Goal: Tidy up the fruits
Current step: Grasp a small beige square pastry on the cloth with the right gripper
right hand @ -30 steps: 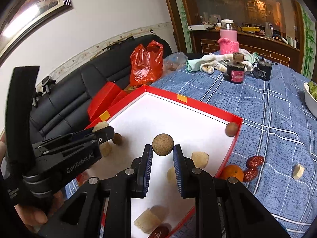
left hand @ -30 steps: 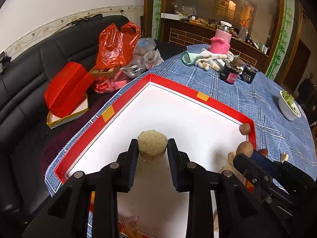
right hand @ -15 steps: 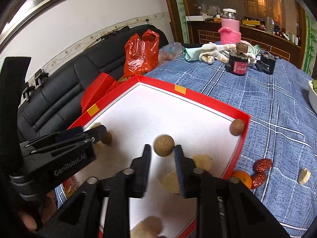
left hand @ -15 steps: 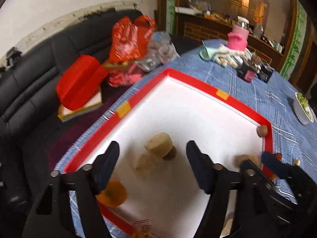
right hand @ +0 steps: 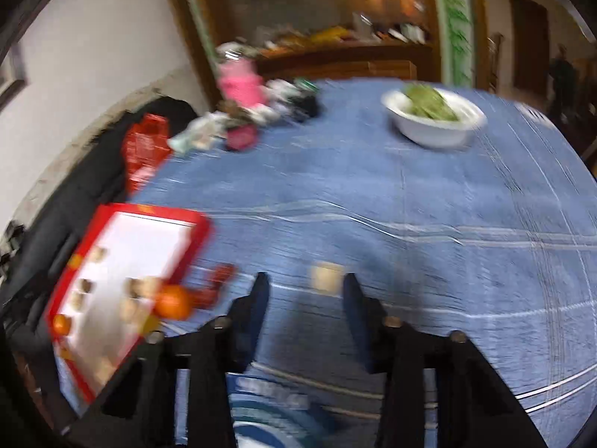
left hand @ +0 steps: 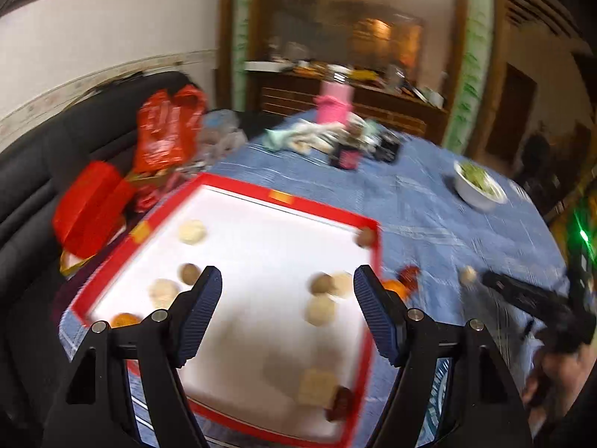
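Observation:
A red-rimmed white tray (left hand: 324,209) holds several pale and brown fruits, such as a pale round one (left hand: 192,232) and a brown ball (left hand: 321,283). My left gripper (left hand: 287,298) is open and empty above the tray's middle. My right gripper (right hand: 303,298) is open and empty over the blue tablecloth, with a pale fruit chunk (right hand: 326,277) just ahead between its fingers. An orange (right hand: 172,301) and red dates (right hand: 220,274) lie beside the tray (right hand: 201,226). The right gripper also shows in the left wrist view (left hand: 522,291). Both views are blurred.
A white bowl of greens (right hand: 434,117) stands at the back of the table. A pink container (right hand: 240,84), cloths and dark jars sit at the far edge. Red bags (left hand: 164,130) and a red box (left hand: 89,205) lie on the black sofa.
My left gripper let go of the pale round fruit, opened wide and pulled back. My right gripper released the brown ball in the tray, opened and swung right over the tablecloth.

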Demonstrator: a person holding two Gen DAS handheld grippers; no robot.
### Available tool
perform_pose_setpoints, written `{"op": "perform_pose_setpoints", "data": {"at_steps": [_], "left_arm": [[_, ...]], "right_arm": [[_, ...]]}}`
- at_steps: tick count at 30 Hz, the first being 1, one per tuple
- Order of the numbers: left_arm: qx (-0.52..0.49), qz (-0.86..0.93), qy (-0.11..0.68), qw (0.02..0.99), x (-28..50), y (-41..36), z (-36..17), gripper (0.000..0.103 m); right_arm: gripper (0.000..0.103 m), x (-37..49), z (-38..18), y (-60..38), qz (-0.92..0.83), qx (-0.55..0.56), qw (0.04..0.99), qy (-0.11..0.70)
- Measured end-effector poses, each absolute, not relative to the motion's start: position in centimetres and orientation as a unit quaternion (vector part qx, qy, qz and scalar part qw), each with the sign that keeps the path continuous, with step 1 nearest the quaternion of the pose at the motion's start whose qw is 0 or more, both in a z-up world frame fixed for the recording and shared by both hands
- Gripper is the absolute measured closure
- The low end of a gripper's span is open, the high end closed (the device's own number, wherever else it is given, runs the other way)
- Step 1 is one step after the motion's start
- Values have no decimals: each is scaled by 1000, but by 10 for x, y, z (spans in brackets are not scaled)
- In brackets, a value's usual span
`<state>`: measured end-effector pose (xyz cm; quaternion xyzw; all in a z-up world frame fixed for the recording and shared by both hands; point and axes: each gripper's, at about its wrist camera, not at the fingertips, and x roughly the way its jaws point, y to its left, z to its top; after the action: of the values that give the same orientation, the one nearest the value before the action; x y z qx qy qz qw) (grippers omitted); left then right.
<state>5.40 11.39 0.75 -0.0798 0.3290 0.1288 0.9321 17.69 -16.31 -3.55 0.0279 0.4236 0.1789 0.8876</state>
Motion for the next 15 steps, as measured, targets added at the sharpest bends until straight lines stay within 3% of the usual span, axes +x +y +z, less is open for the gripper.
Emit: {"op": "perform_pose_setpoints", "data": {"at_steps": [6, 11, 15], "left_arm": [[-66, 107, 334, 934, 57, 99, 4, 30], [-63, 81, 334, 937, 62, 85, 0, 30], [-50, 42, 344, 937, 70, 63, -5, 30]], "right_arm": [[68, 185, -51, -150, 192, 15, 879, 436], [83, 202, -65, -139, 180, 1, 873, 453], [88, 204, -65, -146, 177, 10, 875, 450]]}}
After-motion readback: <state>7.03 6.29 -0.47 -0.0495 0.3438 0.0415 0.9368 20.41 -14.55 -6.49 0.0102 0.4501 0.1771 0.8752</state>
